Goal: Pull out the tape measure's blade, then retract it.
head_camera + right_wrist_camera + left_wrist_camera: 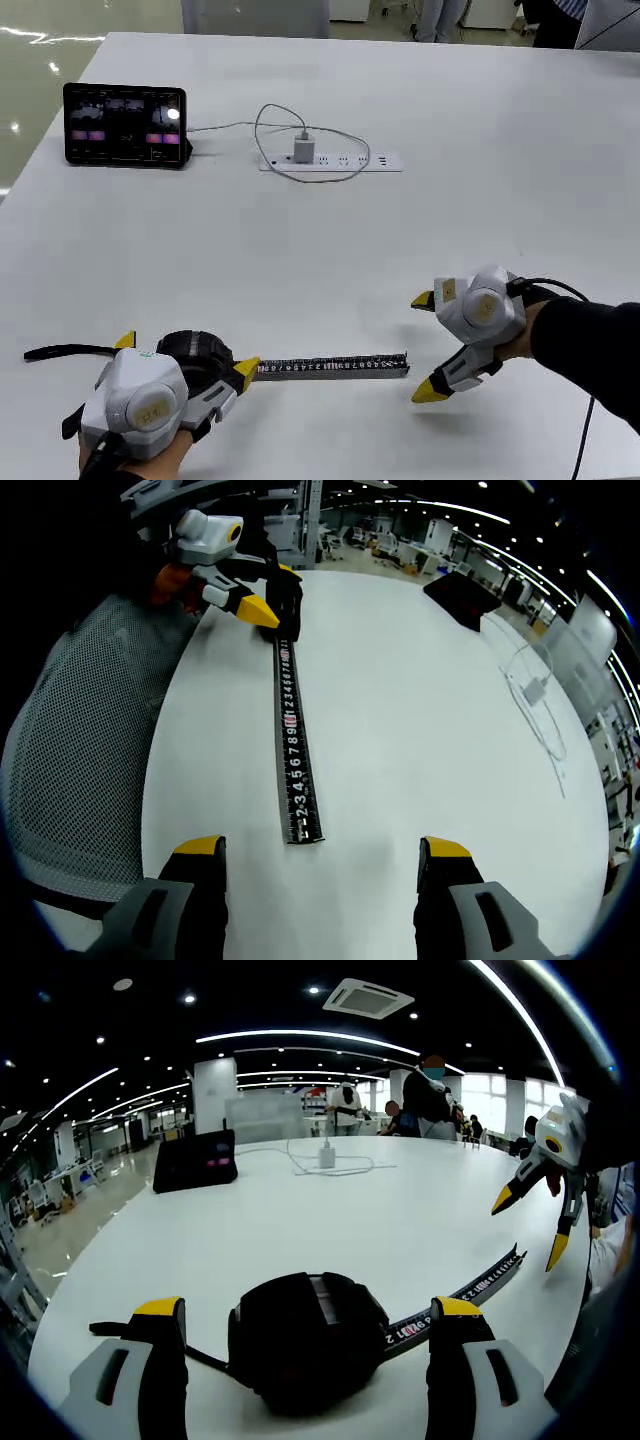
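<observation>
White counter [400, 250] carrying all items. Tape measure [305, 1345] sitting between spread jaws of left gripper [306, 1307], gaps showing on both sides, so not clamping. Blade [293, 750] lying pulled out along counter, tip resting just before right gripper [320, 845], whose jaws are hanging released, grasping nothing. Pull-out looking done; retracting remaining. Blade numerals 2 through 9 reading clearly; no brand legible.

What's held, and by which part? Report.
Nothing: left hand-held gripper straddles the tape measure's case with gaps; right hand-held gripper open, short of the blade.
</observation>
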A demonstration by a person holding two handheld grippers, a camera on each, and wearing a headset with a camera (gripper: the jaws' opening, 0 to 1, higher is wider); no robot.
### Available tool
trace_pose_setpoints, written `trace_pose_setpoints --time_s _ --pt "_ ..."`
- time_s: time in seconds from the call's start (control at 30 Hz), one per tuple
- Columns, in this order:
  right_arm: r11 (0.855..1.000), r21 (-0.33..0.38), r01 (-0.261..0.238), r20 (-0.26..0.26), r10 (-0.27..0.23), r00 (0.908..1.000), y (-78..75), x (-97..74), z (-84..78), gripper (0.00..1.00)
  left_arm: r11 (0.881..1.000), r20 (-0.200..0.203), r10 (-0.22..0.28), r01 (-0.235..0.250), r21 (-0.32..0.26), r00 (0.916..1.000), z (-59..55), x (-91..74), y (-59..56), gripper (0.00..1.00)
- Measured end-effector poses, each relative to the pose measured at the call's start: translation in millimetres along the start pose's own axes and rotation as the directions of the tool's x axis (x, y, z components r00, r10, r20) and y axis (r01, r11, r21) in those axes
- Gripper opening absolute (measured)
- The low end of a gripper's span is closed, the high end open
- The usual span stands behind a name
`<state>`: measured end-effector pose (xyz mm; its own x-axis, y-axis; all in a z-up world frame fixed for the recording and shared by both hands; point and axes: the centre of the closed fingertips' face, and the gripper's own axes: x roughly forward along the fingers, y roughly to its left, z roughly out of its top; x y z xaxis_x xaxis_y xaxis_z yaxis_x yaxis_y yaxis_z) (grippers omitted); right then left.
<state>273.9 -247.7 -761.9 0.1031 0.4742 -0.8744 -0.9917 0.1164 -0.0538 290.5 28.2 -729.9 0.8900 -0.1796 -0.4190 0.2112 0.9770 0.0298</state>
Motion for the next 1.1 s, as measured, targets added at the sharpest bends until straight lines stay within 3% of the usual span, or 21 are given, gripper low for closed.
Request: trace_pose_setpoints --time_s 0.07,0.13,0.2,0.47,0.6,0.9,1.1 --pt "1.0 -0.008 -0.017 -0.008 0.017 0.9998 2.0 2.4 0.4 0.7 1.0 0.011 -0.003 0.002 0.027 0.9999 2.9 -1.0 1.2 0.99" --pt "0.999 -0.017 -0.032 -0.013 0.032 0.9994 3.1 4.4 1.4 0.65 1.0 0.032 -0.006 0.006 -0.007 0.9995 7.7 -1.1 1.1 0.99" --pt "0.999 -0.015 -0.046 -0.019 0.046 0.9988 4.1 6.2 1.9 0.58 1.0 0.022 -0.005 0.006 -0.004 0.9998 5.7 -0.5 1.1 0.99" --pt "0.996 -0.024 -0.081 -0.026 0.08 0.9965 7.5 10.3 1.2 0.47 1.0 0.0 -0.011 0.011 0.021 0.9999 1.8 -0.8 -0.4 0.99" --pt "0.995 -0.029 -0.099 -0.047 0.098 0.9941 9.7 11.9 -0.9 0.35 1.0 0.007 -0.011 0.011 0.014 0.9999 4.5 -0.8 0.0 0.99" --pt "0.993 -0.019 -0.115 -0.055 0.113 0.992 11.0 13.3 -1.1 0.2 1.0 0.011 0.0 0.0 -0.013 0.9999 5.1 -1.0 2.7 0.99" --pt "0.993 -0.029 -0.118 -0.065 0.116 0.9911 10.3 15.3 -2.5 0.15 1.0 0.023 0.012 -0.011 -0.026 0.9997 7.5 -0.3 5.6 0.99"
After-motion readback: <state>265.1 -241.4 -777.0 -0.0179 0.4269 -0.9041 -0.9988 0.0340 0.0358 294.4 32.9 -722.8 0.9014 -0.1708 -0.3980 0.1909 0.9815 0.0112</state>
